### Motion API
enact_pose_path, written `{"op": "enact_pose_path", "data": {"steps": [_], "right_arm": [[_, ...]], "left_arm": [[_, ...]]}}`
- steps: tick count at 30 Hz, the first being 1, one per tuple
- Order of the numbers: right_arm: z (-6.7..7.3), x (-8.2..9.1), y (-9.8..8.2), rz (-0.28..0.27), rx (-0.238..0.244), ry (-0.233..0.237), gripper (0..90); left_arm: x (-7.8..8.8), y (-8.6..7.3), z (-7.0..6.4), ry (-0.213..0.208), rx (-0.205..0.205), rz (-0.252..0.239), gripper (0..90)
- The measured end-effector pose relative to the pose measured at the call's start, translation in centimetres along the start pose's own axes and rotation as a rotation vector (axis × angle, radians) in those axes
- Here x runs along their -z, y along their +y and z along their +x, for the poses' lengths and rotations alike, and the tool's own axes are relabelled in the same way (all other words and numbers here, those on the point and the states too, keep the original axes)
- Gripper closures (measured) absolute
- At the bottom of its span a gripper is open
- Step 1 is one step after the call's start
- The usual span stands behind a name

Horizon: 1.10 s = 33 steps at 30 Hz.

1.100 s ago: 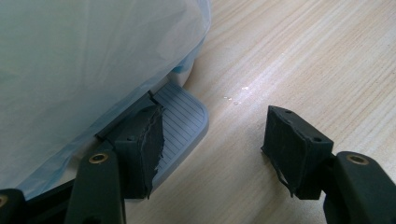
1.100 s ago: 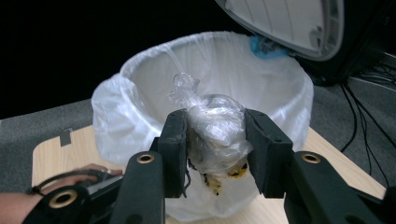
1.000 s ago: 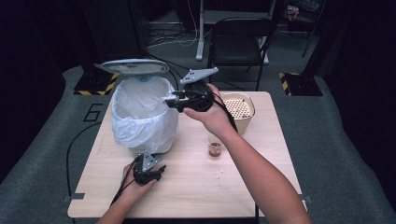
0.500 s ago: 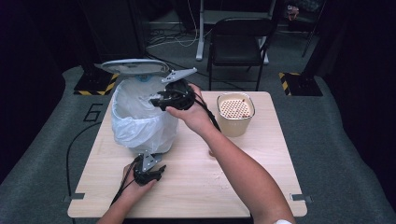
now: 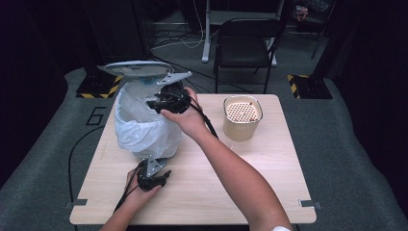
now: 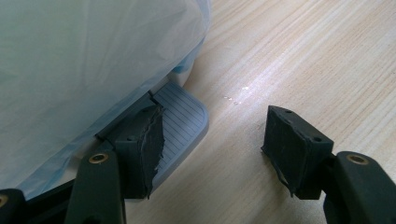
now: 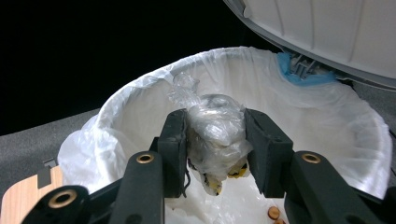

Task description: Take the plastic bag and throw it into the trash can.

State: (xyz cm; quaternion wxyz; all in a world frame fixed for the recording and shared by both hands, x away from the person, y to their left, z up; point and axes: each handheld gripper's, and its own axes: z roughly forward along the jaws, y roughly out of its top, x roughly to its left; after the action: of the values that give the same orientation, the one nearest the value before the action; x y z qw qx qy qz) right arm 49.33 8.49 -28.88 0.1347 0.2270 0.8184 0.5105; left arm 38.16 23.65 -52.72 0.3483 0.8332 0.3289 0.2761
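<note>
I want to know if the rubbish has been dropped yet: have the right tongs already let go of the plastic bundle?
No, the right tongs are shut on the plastic bundle, holding it above the open bin.

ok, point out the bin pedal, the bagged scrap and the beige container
bin pedal (image 6: 184, 119), left gripper view, ribbed top face
bagged scrap (image 7: 215, 126), right gripper view, clear wrap between the jaws
beige container (image 5: 242, 126), high view, front wall

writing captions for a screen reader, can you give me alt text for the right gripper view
The right gripper holds a crumpled clear plastic bag between its two black jaws, above the open mouth of a bin lined with a white bag. The bin's raised lid fills the top right corner, and a few small brown bits lie at the bottom of the liner.
</note>
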Motion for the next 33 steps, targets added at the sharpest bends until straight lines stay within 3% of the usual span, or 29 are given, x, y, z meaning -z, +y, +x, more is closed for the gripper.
{"op": "enact_pose_path", "data": {"steps": [4, 9, 14, 21, 25, 27, 30, 33], "right_arm": [[0.4, -1.1, 0.1, -0.003, -0.01, -0.004, 59.9], [1.2, -2.0, 0.0, 0.014, -0.001, -0.021, 38.1], [1.0, -1.4, -0.1, -0.014, -0.014, -0.009, 34.8], [0.5, 2.3, -0.6, -0.037, -0.022, -0.031, 33.6], [-0.1, 4.9, -1.3, -0.059, -0.019, -0.063, 26.2], [-0.5, 6.1, -1.9, -0.045, -0.027, -0.086, 21.9], [-1.5, 7.5, -3.3, -0.044, -0.042, -0.114, 19.7], [-2.6, 8.5, -4.8, -0.044, -0.048, -0.149, 18.7]], "left_arm": [[0.0, 0.0, 0.0, -0.001, 0.0, 0.0, 37.7], [0.0, 0.0, 0.0, -0.003, 0.0, 0.0, 37.7], [0.0, 0.0, 0.0, 0.0, -0.001, 0.0, 37.7], [0.0, 0.0, 0.0, 0.002, 0.0, -0.001, 37.7], [-0.1, 0.0, -0.1, 0.01, 0.002, -0.01, 37.7], [-0.1, 0.0, -0.1, 0.01, 0.002, -0.011, 37.7], [-0.1, -0.1, -0.3, -0.001, 0.038, -0.008, 37.7], [-0.1, -0.1, -0.2, 0.002, 0.026, 0.001, 37.7]]}}
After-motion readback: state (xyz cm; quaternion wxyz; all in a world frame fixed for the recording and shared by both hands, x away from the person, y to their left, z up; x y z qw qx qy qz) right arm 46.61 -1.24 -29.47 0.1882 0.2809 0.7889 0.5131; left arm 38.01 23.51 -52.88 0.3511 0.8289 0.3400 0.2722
